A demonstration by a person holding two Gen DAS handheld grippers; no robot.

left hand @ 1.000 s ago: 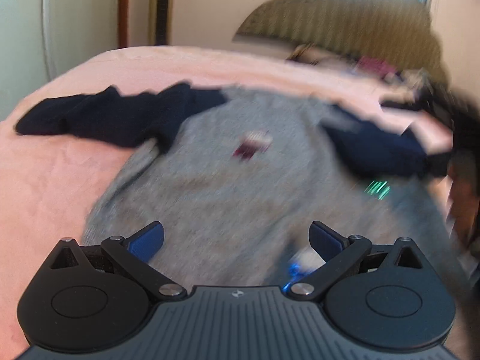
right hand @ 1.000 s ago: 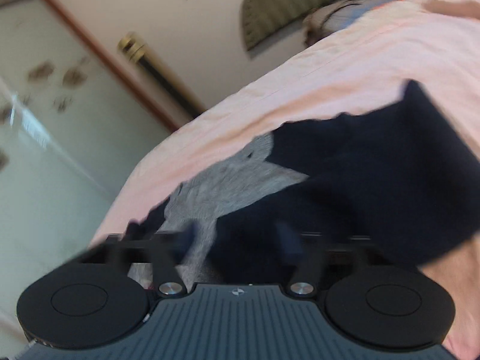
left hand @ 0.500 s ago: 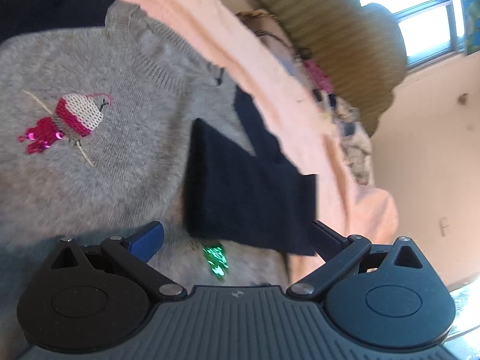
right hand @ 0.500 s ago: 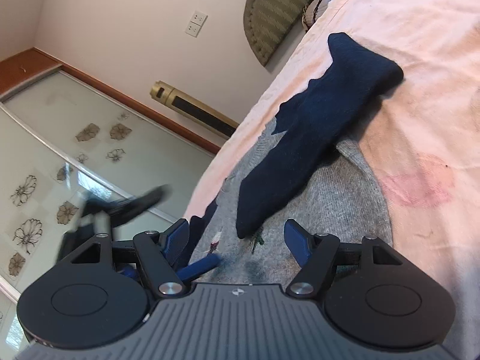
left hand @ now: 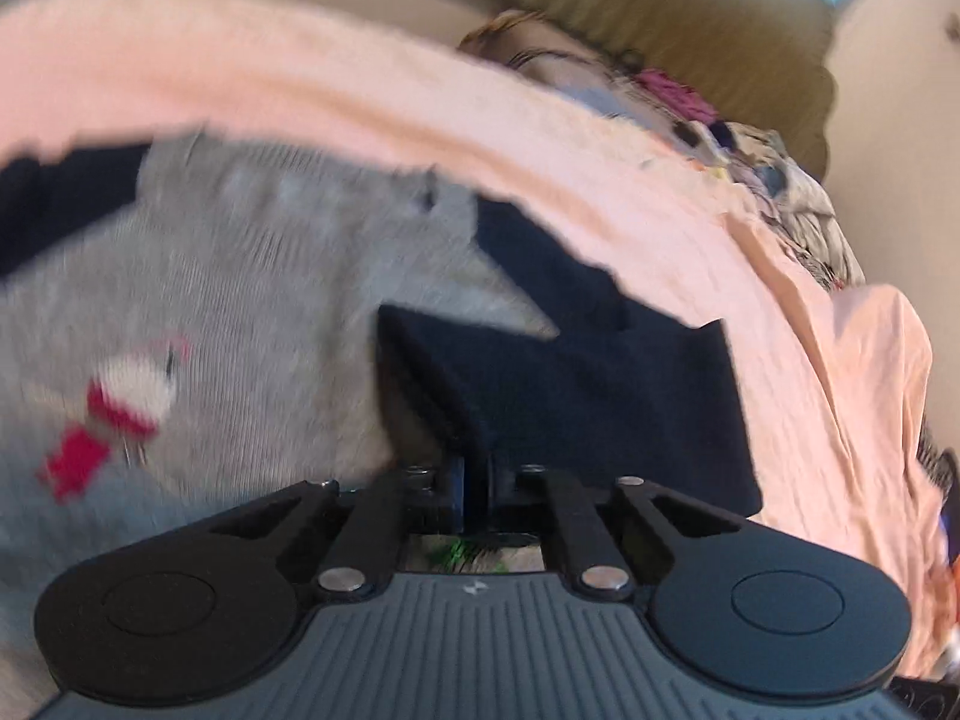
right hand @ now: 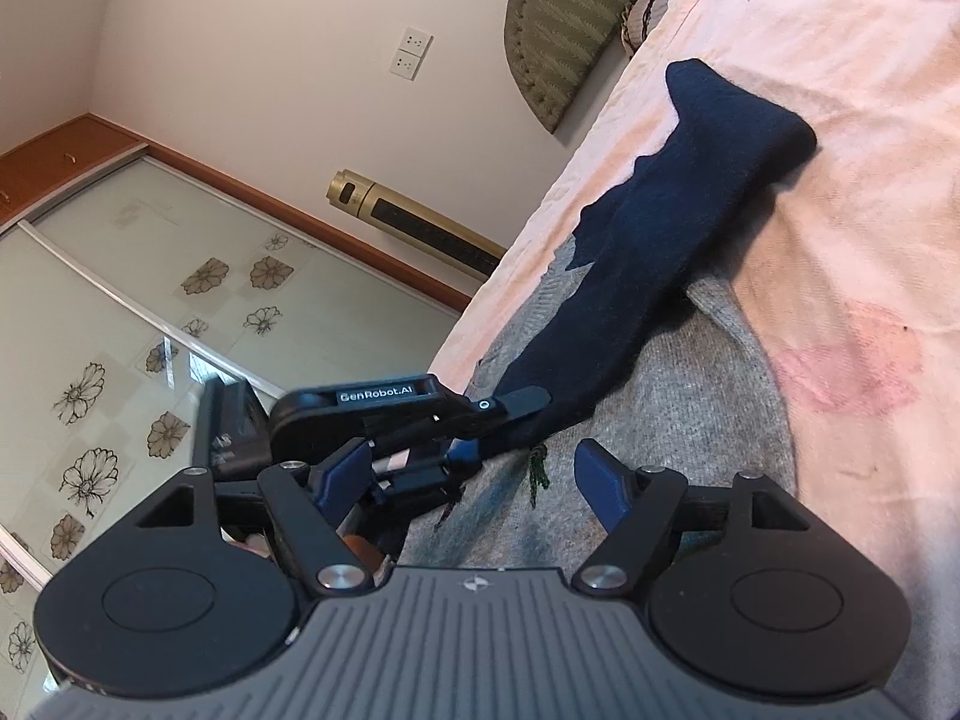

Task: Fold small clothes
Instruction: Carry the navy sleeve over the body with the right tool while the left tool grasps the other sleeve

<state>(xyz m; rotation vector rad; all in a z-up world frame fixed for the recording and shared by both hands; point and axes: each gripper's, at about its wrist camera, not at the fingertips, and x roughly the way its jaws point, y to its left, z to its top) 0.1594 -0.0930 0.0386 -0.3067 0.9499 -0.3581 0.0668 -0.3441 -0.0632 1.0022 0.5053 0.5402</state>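
Note:
A small grey sweater with navy sleeves and a red and white motif lies flat on the pink bedsheet. One navy sleeve is folded inward over the grey body. My left gripper is shut on that sleeve's cuff end. The right wrist view shows the same sleeve running from the shoulder down to the left gripper, which pinches it over the sweater's body. My right gripper hovers low over the hem, its jaws opening, with no cloth pinched between them.
A green padded headboard and a heap of mixed clothes lie at the bed's far end. Beside the bed stand a gold tower appliance and glass wardrobe doors with flower prints. A faint pink stain marks the sheet.
My left gripper swung over to the folded navy sleeve and went from wide open to shut on its cuff. The right gripper dropped low over the sweater's hem and then held still.

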